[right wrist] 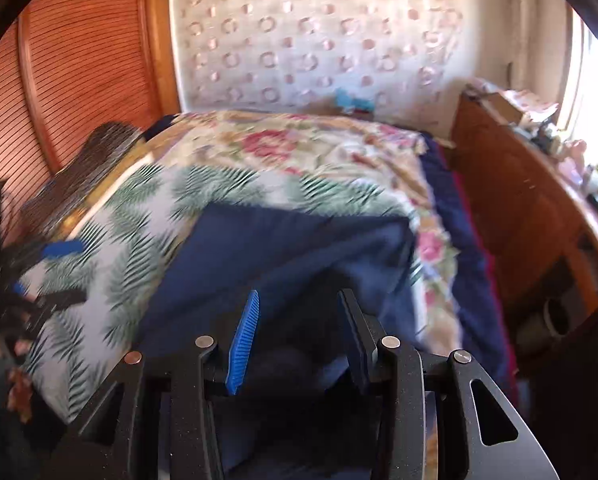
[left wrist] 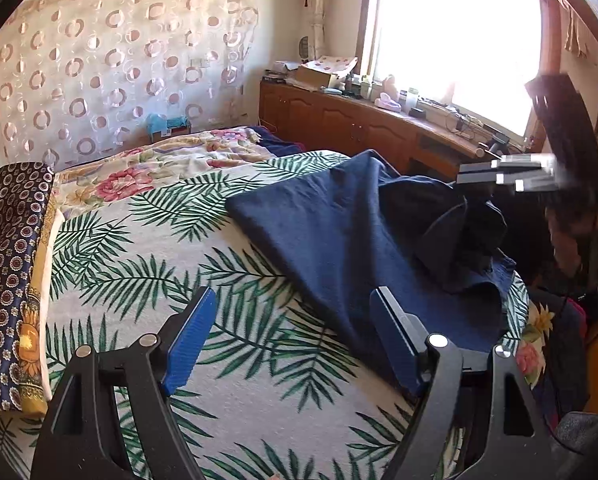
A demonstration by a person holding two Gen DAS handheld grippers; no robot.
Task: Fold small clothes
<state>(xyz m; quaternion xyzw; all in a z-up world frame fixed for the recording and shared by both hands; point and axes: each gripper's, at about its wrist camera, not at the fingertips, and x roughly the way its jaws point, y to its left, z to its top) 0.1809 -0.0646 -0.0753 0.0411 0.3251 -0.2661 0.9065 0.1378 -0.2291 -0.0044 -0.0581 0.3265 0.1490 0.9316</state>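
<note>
A dark navy blue garment (left wrist: 339,232) lies spread on the palm-leaf bedsheet (left wrist: 147,264), bunched and darker at its right side. It also shows in the right wrist view (right wrist: 283,252). My left gripper (left wrist: 295,304) is open and empty, low over the sheet, with its right finger at the garment's near edge. My right gripper (right wrist: 299,304) is open over the garment's near part; nothing is between its fingers. The right gripper also shows blurred in the left wrist view (left wrist: 507,176), above the garment's right side. The left gripper shows blurred at the left of the right wrist view (right wrist: 51,264).
A floral quilt (left wrist: 171,160) lies at the far end of the bed. A patterned navy pillow (left wrist: 7,264) sits at the left. A wooden cabinet (left wrist: 359,120) with clutter runs under the bright window. A wooden headboard (right wrist: 79,80) stands at the left of the right wrist view.
</note>
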